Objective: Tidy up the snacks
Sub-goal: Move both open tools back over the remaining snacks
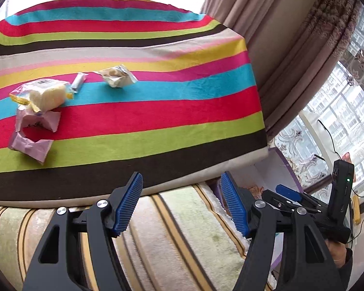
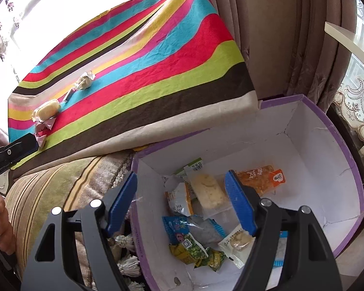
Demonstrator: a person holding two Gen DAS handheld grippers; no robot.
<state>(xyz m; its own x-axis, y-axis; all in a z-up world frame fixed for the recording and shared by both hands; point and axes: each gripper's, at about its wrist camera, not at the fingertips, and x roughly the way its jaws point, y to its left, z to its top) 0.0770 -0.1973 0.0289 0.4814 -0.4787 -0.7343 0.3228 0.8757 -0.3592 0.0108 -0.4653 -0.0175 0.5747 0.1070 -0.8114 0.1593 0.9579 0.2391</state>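
Snacks lie on a striped cloth (image 1: 157,111): a wrapped yellow cake (image 1: 45,94), two pink packets (image 1: 35,128), a small white stick pack (image 1: 78,82) and a crumpled pastry packet (image 1: 116,76). My left gripper (image 1: 180,205) is open and empty, below the cloth's near edge. My right gripper (image 2: 180,205) is open and empty, over a purple-rimmed white box (image 2: 327,145) that holds several snack packets, among them a clear-wrapped cake (image 2: 207,191), an orange packet (image 2: 267,178) and a green pea packet (image 2: 196,252). The same cloth snacks show far left in the right wrist view (image 2: 46,110).
The cloth covers a raised surface beside a striped sofa cushion (image 1: 182,230). Brown curtains (image 1: 279,36) hang at the right, with a window behind. The right gripper shows at the left wrist view's right edge (image 1: 303,201); the left one shows at the right wrist view's left edge (image 2: 12,152).
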